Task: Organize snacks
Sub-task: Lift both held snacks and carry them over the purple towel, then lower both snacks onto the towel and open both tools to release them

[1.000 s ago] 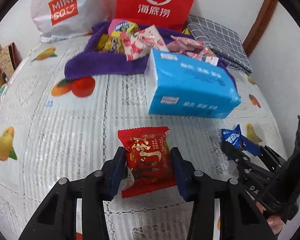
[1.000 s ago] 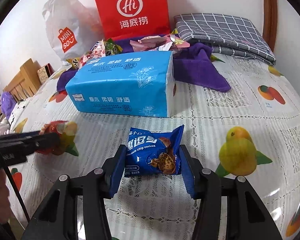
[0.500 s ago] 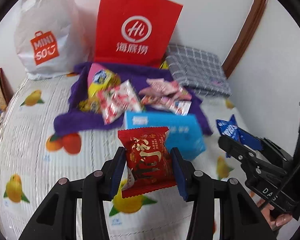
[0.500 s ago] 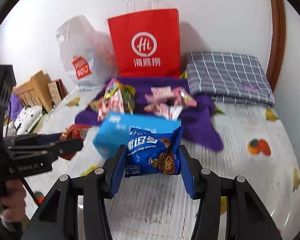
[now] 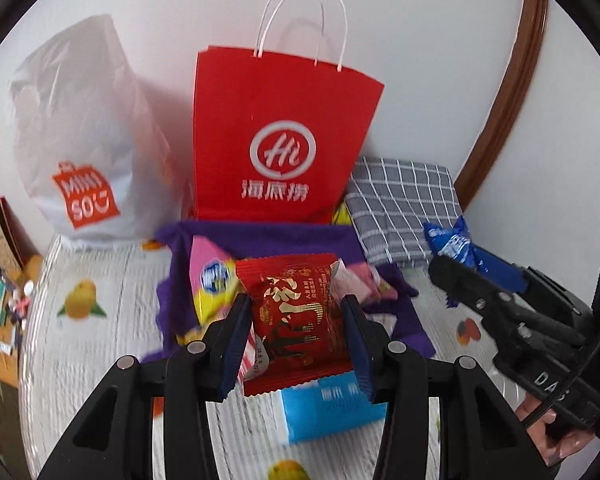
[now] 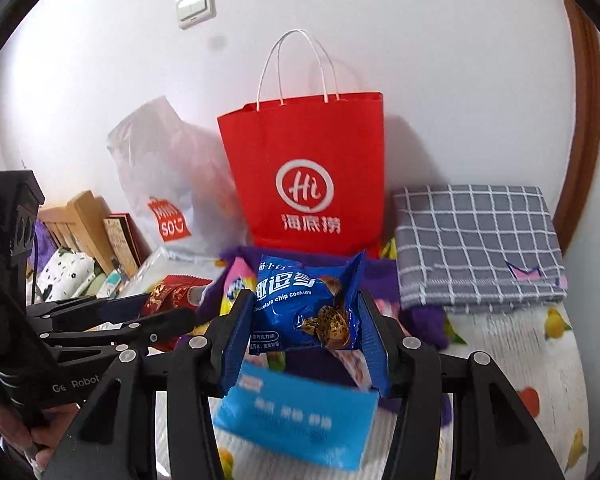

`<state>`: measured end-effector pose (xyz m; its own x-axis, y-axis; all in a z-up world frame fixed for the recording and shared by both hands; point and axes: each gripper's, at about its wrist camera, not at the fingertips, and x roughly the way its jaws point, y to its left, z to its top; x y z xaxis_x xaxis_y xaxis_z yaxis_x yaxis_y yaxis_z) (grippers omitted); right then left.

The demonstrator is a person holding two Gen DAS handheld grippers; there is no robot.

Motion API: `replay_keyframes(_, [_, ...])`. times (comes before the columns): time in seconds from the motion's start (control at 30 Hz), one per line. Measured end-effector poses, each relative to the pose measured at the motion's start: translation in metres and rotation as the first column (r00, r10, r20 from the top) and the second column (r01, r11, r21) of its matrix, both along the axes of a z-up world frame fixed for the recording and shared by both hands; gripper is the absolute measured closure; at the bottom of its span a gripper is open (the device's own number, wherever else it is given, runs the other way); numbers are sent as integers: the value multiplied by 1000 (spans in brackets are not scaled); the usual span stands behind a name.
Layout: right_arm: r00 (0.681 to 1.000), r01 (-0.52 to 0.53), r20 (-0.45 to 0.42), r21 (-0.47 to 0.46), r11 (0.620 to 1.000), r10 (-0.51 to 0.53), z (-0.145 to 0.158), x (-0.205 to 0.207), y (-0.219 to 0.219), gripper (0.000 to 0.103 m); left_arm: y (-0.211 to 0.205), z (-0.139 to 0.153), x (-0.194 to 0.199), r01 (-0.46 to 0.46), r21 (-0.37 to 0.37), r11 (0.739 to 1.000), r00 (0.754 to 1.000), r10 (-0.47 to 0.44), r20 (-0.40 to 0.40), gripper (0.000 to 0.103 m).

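Each claw pinches a light, crinkly packet by its sides: left claw (image 5: 296, 332) the red snack (image 5: 296, 316), right claw (image 6: 302, 328) the crushable cookie pack (image 6: 306, 304).

I see my red snack packet (image 5: 298, 320) upright, lifted near; my blue cookie packet (image 6: 306, 306) tilted, to its right.

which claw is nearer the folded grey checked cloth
Right. The right claw, holding the blue cookie packet, is beside the cloth; the left claw sits further left.
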<state>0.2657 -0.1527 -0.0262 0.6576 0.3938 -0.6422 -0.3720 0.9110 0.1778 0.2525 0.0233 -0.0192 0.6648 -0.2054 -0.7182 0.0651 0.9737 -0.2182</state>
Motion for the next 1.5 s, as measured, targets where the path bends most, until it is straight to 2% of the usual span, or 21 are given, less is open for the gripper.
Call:
replay_keyframes(0.27, [1000, -10, -17, -1, 1000, 10, -11, 37, 9, 52, 3, -3, 36, 3, -19, 1000, 1000, -3, 5, 60])
replay_keyframes(0.47, [1000, 8, -30, 4, 1000, -7, -25, 58, 5, 52, 7, -18, 57, 1, -19, 1000, 1000, -1, -2, 60])
replay_keyframes(0.6, [998, 5, -57, -53, 999, -8, -39, 73, 6, 52, 11, -38, 71, -7, 4, 1000, 998, 7, -58, 60])
replay_keyframes(0.73, [996, 6, -92, -66, 998, -12, -51, 83, 2, 52, 16, -49, 77, -18, -13, 1000, 996, 17, -87, 60])
replay_keyframes(0.83, [994, 9, -103, -87, 996, -18, -58, 87, 0, 52, 18, -52, 78, -33, 15, 999, 995, 34, -90, 60])
replay_keyframes(0.97, [992, 12, -121, -99, 995, -24, -64, 91, -3, 52, 20, -54, 80, -40, 13, 999, 995, 41, -94, 60])
replay_keyframes(1.5, [992, -3, -126, -108, 994, -10, -68, 91, -1, 52, 23, -58, 83, -51, -10, 999, 993, 49, -109, 60])
